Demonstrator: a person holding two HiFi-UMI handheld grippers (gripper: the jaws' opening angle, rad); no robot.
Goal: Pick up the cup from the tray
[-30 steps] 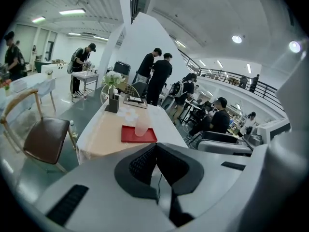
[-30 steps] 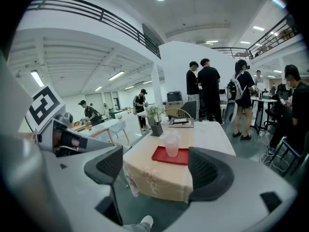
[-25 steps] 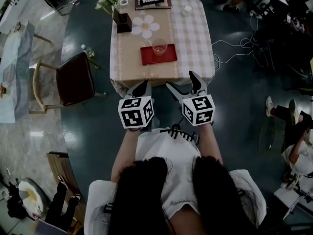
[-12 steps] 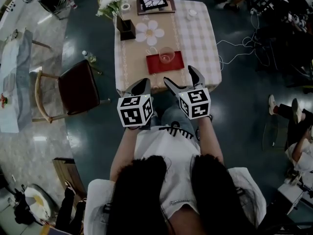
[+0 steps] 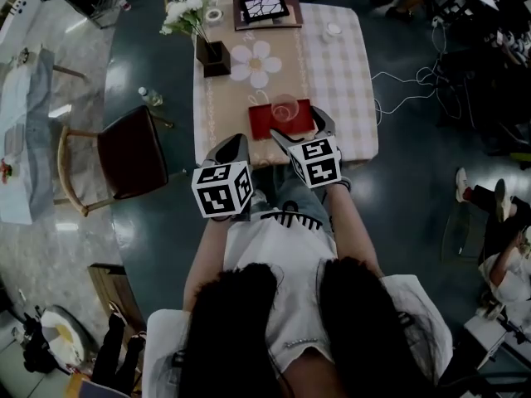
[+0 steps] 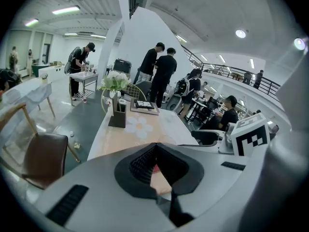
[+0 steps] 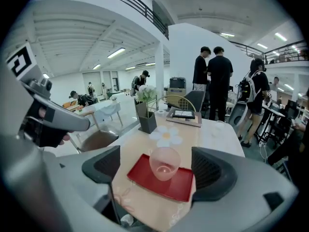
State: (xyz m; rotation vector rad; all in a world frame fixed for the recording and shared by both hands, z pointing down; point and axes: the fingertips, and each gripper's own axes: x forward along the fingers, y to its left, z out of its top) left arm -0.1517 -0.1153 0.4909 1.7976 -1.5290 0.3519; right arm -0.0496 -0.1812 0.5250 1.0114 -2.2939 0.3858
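Bottom centre of the head view: left gripper (image 5: 232,143), grey, smooth shell, jaws pressed together on nothing. Right gripper (image 5: 296,124) has its jaws spread wide. Both sit higher in frame than a second ago, the right one now over the worktop's (image 5: 332,81) near edge. Ribbed black pads (image 7: 212,170) frame the cup (image 5: 284,108) without touching it. The cup is clear, rounded and upright, mid-tray. The tray (image 5: 261,123) is a flat, glossy red rectangle. Beyond it: checked cloth, white daisy-shaped mat (image 5: 257,60), dark square vase (image 5: 213,55).
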